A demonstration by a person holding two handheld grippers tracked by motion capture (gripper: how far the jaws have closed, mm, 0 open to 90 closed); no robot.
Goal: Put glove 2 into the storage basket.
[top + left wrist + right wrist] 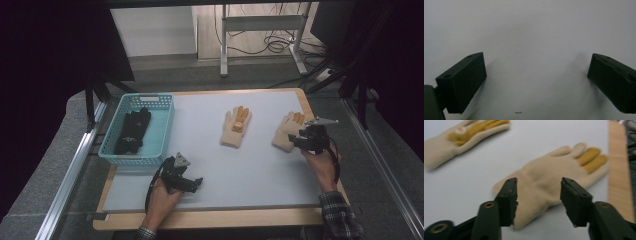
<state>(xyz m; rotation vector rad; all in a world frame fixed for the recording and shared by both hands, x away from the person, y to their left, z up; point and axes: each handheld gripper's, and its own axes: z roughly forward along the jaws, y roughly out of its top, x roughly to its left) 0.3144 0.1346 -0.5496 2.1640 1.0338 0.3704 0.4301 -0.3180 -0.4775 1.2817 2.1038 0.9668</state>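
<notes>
High view above the bench (250,165), left gripper view close over it, right gripper view near the right glove (549,180), shared with high view (287,131)

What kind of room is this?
Probably a lab or workshop set up for recording. A work table stands on grey carpet, loose cables trail over the floor behind, and a metal rail runs beside the table.
</notes>
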